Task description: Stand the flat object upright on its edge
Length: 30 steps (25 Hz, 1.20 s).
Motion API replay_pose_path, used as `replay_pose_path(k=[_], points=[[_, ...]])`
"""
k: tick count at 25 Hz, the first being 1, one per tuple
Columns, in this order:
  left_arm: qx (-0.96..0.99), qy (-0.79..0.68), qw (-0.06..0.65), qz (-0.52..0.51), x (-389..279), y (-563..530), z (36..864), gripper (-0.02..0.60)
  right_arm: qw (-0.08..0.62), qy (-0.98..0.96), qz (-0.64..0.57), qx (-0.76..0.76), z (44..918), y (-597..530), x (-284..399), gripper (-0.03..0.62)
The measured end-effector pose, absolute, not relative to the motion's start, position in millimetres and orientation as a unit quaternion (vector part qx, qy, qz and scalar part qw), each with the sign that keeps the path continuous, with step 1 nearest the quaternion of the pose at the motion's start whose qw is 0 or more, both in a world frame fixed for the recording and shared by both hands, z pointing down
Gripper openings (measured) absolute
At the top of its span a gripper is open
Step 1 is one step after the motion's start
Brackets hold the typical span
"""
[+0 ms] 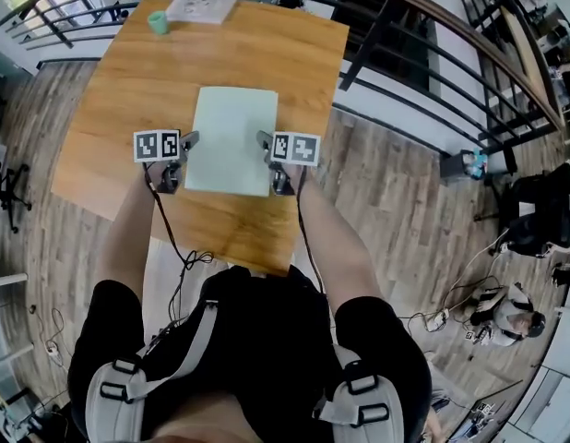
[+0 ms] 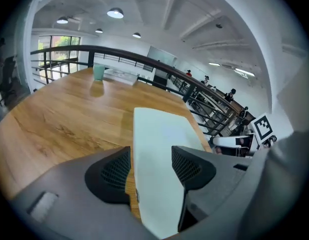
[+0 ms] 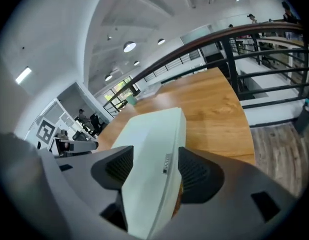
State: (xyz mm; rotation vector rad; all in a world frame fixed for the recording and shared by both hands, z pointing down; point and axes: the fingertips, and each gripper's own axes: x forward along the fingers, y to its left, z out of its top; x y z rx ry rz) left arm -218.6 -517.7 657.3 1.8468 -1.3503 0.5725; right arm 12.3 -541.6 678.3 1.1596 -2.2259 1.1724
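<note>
left tool [image 1: 185, 146] and right tool [image 1: 267, 146] sit at the near corners of the pale flat object [image 1: 231, 127], which lies flat on the desk [image 1: 110, 109]. left gripper view: left tool jaws apart, the object's left edge between them, unpressed. right gripper view: right tool jaws apart, the right edge between them.

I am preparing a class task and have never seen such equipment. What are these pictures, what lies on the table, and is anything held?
A person stands at a wooden table, holding a hand tool with a two-fingered claw in each hand. One picture looks down from a head camera; the others look along each claw. The left claw and right claw stand open, straddling opposite edges of a pale green flat rectangular slab lying flat, ungripped. A green cup stands beyond.
</note>
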Motion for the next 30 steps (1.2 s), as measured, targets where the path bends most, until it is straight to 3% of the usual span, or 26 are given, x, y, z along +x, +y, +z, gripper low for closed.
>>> replay_pose_path(k=[11,18,21,23,30], points=[[0.685,-0.502,0.487,0.203,-237,-541,718,0.244,0.225,-0.748,0.468,0.414,730,-556,4,0.262],[0.7,-0.483,0.485,0.202,-225,-542,722,0.238,0.222,-0.743,0.481,0.408,739,-554,5,0.259],[0.694,-0.481,0.51,0.165,-222,-540,726,0.172,0.214,-0.744,0.49,0.4,742,-554,3,0.242],[0.691,-0.482,0.514,0.159,-222,-540,727,0.167,0.218,-0.747,0.489,0.395,742,-555,2,0.229],[0.726,-0.468,0.472,0.176,-214,-525,697,0.16,0.206,-0.793,0.418,0.393,704,-546,4,0.227]])
